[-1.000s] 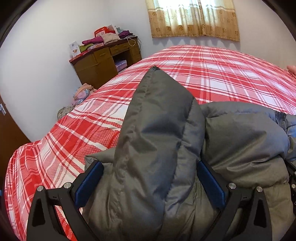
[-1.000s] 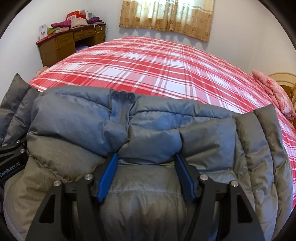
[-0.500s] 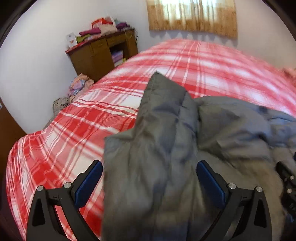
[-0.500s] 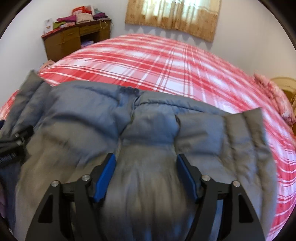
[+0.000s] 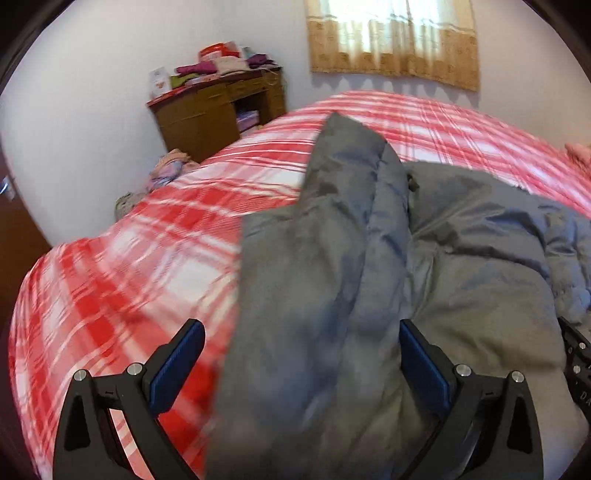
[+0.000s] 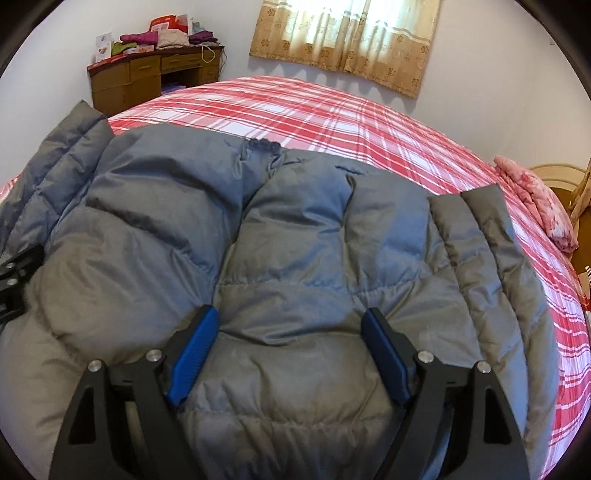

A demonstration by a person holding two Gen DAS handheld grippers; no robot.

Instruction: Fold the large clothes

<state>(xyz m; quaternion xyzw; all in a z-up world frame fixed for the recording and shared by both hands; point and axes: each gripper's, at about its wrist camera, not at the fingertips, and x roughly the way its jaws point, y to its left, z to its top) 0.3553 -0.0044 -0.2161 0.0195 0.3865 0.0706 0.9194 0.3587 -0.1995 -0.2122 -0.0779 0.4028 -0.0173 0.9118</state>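
Observation:
A large grey puffer jacket (image 6: 295, 236) lies spread on the red plaid bed (image 6: 332, 110), with one sleeve (image 5: 347, 158) pointing toward the far side. My left gripper (image 5: 301, 363) stands open over the jacket's left edge; its left pad (image 5: 177, 363) is over bare sheet, clear of the cloth. My right gripper (image 6: 288, 350) is over the jacket's body with its jaws opening. Padded cloth lies loosely between the pads, not pinched. Each gripper shows at the edge of the other's view.
A wooden desk (image 5: 218, 110) piled with folded clothes stands in the far left corner, with a heap of clothes (image 5: 166, 173) on the floor beside it. A pink pillow (image 6: 535, 199) and wooden furniture (image 6: 554, 177) sit at the bed's right side. A curtain (image 6: 351, 33) hangs behind.
The right jaws have widened and the fold they pinched has flattened. The left gripper has shifted left and back, so its left pad now clears the jacket's edge. The jacket has settled lower.

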